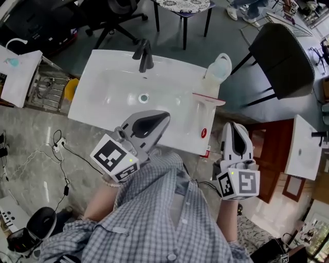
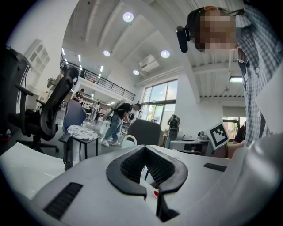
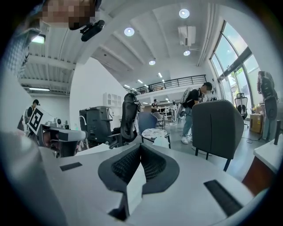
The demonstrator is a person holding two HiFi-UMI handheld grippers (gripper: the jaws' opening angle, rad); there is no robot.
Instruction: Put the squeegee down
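The squeegee lies on the right ledge of the white sink, right of centre in the head view, just below a clear bottle. The left gripper and the right gripper hover at the sink's near edge, both with jaws closed together and empty.

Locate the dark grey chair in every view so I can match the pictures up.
Head view: the dark grey chair is at upper right, to the right of the white sink.
Left gripper view: the chair is near the centre.
Right gripper view: the chair is right of centre, large.
Shared landmark: the patterned stool, left of the chair in all three.
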